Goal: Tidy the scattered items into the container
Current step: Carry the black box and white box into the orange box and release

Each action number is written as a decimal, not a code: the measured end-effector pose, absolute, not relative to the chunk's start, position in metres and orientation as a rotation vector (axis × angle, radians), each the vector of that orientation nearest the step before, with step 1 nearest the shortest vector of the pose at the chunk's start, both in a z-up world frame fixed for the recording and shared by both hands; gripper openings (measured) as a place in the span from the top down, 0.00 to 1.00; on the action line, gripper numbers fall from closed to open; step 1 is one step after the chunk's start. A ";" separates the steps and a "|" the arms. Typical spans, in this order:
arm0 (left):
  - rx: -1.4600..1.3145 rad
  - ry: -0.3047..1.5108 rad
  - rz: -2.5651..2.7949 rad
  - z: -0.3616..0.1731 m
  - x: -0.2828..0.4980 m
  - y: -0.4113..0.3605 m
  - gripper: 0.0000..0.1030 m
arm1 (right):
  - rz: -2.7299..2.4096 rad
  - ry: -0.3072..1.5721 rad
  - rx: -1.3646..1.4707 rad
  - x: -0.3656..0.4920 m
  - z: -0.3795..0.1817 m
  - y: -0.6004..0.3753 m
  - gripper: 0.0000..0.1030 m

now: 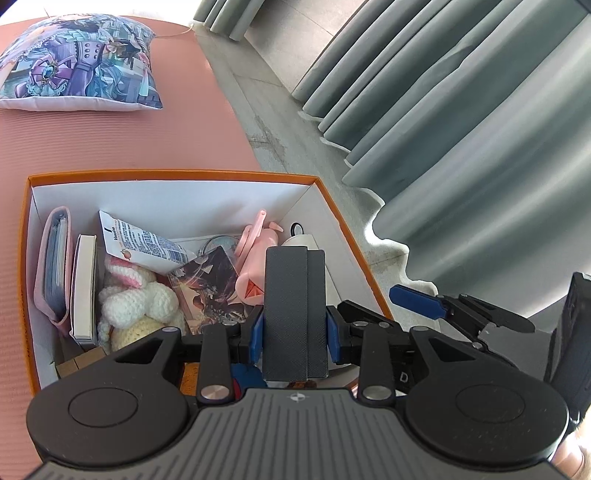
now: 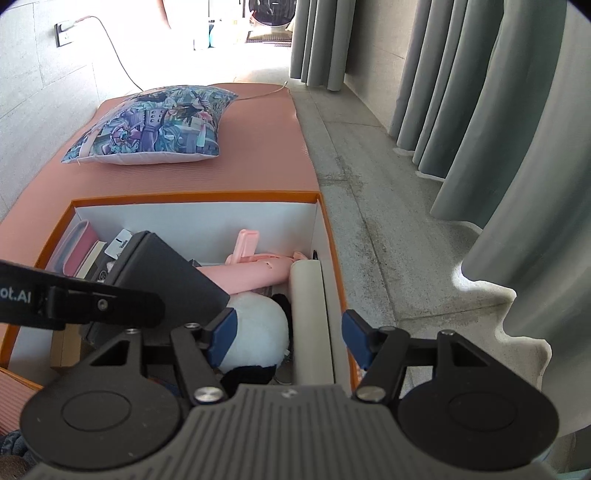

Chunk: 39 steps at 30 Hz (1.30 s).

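Note:
My left gripper (image 1: 295,332) is shut on a dark textured case (image 1: 293,306), held upright over the near right part of the orange box (image 1: 166,172). Inside the box lie a pink card wallet (image 1: 55,266), a white book (image 1: 85,288), a printed sachet (image 1: 144,240), a crochet plush (image 1: 136,299), a picture card (image 1: 210,288) and a pink toy (image 1: 255,258). My right gripper (image 2: 288,328) stands open over the box's right side, above a cream roll (image 2: 310,314) and a black-and-white plush (image 2: 255,332), its pads touching neither. The dark case (image 2: 166,273) shows at its left.
The box stands on a pink ribbed mat (image 2: 221,177) with a patterned pillow (image 2: 155,125) at the far end. Grey curtains (image 2: 498,129) hang on the right over a stone floor (image 2: 388,221). A cable runs from a wall socket (image 2: 66,33).

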<state>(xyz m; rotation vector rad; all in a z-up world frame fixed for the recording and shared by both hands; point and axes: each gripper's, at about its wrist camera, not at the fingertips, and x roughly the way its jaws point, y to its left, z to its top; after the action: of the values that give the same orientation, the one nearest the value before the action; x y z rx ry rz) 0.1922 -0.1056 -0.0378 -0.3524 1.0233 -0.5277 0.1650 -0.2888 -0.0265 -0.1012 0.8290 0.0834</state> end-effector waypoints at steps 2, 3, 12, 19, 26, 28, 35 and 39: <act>-0.355 1.024 -0.537 -0.038 0.192 -0.107 0.63 | 0.064 0.822 -0.103 0.156 -0.026 -0.288 0.36; -0.359 1.025 -0.545 -0.037 0.192 -0.108 0.63 | 0.054 0.819 -0.102 0.152 -0.027 -0.288 0.36; -0.345 1.057 -0.569 -0.041 0.200 -0.129 0.63 | -0.045 0.797 -0.067 0.124 -0.042 -0.288 0.37; -0.316 1.056 -0.545 -0.049 0.201 -0.148 0.63 | -0.055 0.791 -0.087 0.124 -0.044 -0.285 0.37; -0.314 1.065 -0.518 -0.059 0.200 -0.152 0.63 | -0.062 0.755 -0.090 0.118 -0.042 -0.284 0.37; -0.317 1.073 -0.523 -0.061 0.200 -0.152 0.63 | -0.064 0.738 -0.091 0.115 -0.041 -0.284 0.37; -0.279 1.065 -0.502 -0.060 0.194 -0.150 0.42 | -0.079 0.720 -0.092 0.112 -0.039 -0.285 0.37; -0.275 1.039 -0.517 -0.055 0.189 -0.147 0.34 | -0.089 0.724 -0.106 0.113 -0.039 -0.283 0.37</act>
<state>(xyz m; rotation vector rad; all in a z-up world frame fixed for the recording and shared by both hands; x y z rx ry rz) 0.1892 -0.1475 -0.0552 -0.2750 1.0393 -0.5175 0.1127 -0.2832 -0.0392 -0.1057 0.7237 -0.0888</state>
